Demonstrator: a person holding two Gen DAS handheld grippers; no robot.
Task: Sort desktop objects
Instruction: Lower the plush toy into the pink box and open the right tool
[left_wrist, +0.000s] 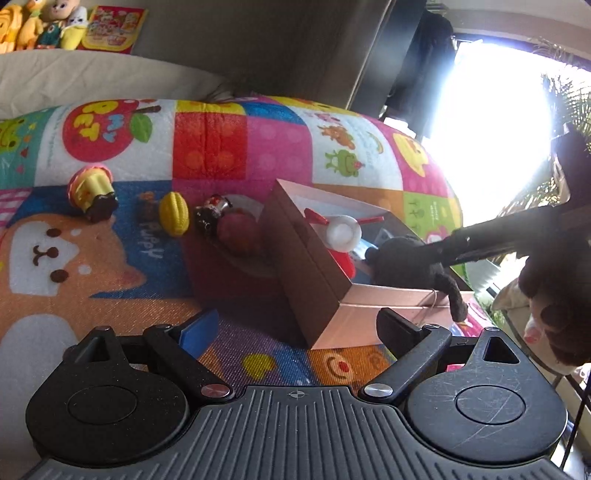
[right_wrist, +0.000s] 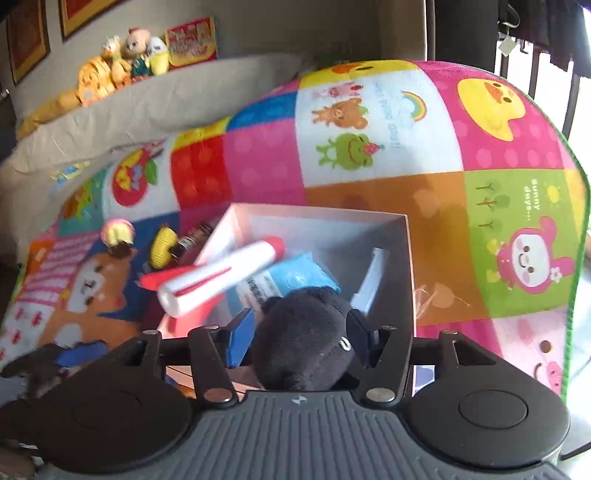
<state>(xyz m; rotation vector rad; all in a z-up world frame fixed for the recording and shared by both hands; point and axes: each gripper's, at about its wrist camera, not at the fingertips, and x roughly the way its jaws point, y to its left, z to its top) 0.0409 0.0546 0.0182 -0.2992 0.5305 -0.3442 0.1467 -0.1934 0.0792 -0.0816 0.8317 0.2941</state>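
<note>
- Colourful patchwork play mat (left_wrist: 207, 144) with cartoon animals covers the surface; a beige cushion and a row of plush toys (right_wrist: 122, 59) sit at 11 o'clock in the background.
- Right gripper (right_wrist: 299, 332) is clamped on a black plush toy (right_wrist: 306, 339), held over the near edge of an open cardboard box (right_wrist: 402, 236).
- Inside the box, at 11 o'clock from the plush, a white and red toy rocket (right_wrist: 221, 277) leans over the left wall, with a blue packet (right_wrist: 299, 277) beneath it.
- Left gripper (left_wrist: 291, 328) has its jaws wide apart, holding nothing, low over the mat beside the box's near corner.
- At 10 o'clock from the left gripper, outside the box, lie a yellow ridged toy (left_wrist: 173, 214), a cupcake toy (left_wrist: 92, 192), a small dark figure (left_wrist: 212, 214) and a reddish round toy (left_wrist: 236, 232) on a plate.
</note>
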